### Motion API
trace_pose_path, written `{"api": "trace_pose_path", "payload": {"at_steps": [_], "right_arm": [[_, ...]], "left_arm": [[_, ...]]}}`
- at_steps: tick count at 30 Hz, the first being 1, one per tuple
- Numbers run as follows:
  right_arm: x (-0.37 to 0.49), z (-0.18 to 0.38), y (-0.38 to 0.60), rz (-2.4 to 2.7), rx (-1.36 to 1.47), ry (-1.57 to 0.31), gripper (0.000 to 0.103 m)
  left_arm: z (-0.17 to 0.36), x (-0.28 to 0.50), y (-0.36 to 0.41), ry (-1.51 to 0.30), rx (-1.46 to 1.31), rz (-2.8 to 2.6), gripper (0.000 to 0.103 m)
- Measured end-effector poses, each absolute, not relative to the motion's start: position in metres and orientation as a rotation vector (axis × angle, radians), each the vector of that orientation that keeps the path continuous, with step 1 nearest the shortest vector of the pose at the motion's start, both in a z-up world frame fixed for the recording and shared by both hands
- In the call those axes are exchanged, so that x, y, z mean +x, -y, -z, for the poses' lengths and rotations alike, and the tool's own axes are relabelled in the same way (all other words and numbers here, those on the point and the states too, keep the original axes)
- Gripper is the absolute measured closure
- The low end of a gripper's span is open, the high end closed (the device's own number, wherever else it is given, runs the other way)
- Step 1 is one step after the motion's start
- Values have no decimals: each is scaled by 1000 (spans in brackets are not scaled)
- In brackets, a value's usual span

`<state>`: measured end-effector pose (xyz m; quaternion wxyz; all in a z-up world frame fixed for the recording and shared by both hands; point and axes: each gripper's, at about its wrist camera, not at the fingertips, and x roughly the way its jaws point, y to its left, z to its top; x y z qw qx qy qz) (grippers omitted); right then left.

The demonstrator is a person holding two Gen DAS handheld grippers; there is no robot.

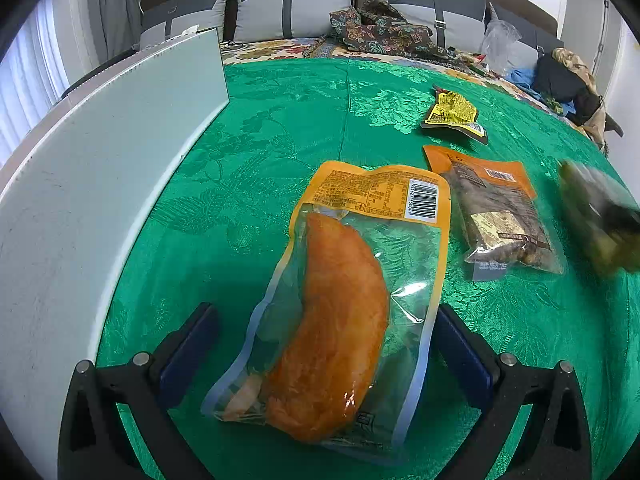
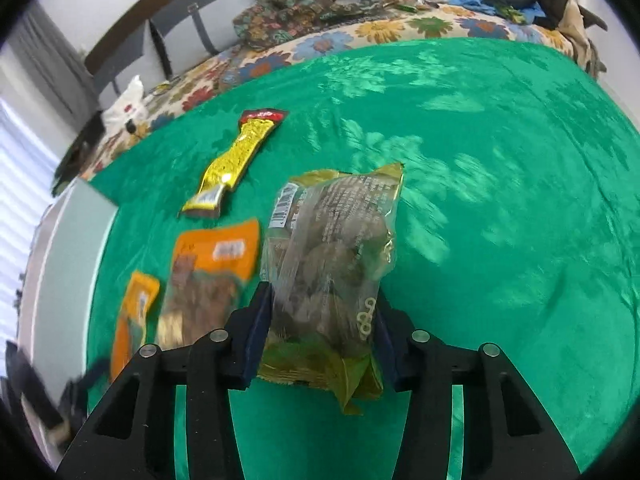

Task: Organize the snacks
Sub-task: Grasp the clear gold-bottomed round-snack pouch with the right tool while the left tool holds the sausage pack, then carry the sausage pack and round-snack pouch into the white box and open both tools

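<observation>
The left hand-held gripper [image 1: 326, 356] hangs low over the green-clothed table [image 1: 280, 128] with its two blue-padded fingers spread wide. Between them lies the orange-bordered chicken pouch [image 1: 344, 304], flat on the cloth, its barcode end pointing away from the gripper. The left pad stands clear of the pouch; the right pad sits just beside the pouch's edge, and I cannot tell whether it touches.

To the right of that pouch lies a second orange pouch with brown contents [image 1: 500, 216], near it but apart. Farther back on the cloth rests a yellow packet [image 1: 454, 114]. A white panel [image 1: 100, 168] stands along the table's left side.

The right hand-held gripper [image 2: 322, 328] is pinching a green-trimmed clear bag of brown pieces [image 2: 332, 264]. Both pads press into the bag's lower sides, and the bag stands up from the fingers, its printed top edge leaning away over the cloth. The bag's bottom corner hangs crumpled below the pads. In the left wrist view this same bag shows only as a blur at the far right edge.

From the right wrist view, the yellow packet [image 2: 236, 160] lies beyond and left of the held bag, and the two orange pouches sit to its left, blurred. Behind the table runs a sofa with a flowered cover [image 2: 360, 36].
</observation>
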<state>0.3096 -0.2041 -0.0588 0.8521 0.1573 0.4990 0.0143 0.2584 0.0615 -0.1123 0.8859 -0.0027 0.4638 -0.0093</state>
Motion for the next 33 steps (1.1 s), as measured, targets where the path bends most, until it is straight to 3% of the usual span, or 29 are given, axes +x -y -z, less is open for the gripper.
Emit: {"api": "trace_pose_path", "payload": {"at_steps": [8,9,12,13,19,28,32,33], "right_arm": [[207,38,213,-184,225,-1042,55],[195,45,212,-175,206,-1042,52],[176,66,210,-129,167,-1017,27],[174,69,209,-125,165,-1015,24],[169,81,179,-66,-74,-943,20],[171,83,184,-49,-44,-948,18],[170,83,185,-53,-39,-947,17],[170,83,185,-55,-43,-950,17]], "left_arm": [[112,258,-61,-964,-6,19,0],[112,258,-61,-964,-6,19,0],[112,258,-61,-964,-6,19,0],[112,258,-62,-964,-6,19,0],[112,258,-61,-964,-6,18,0],[112,258,-61,-970,-1,22,0],[108,270,-62,-1083,68,137,0],[106,272,-63,-1114,87,161,6]]}}
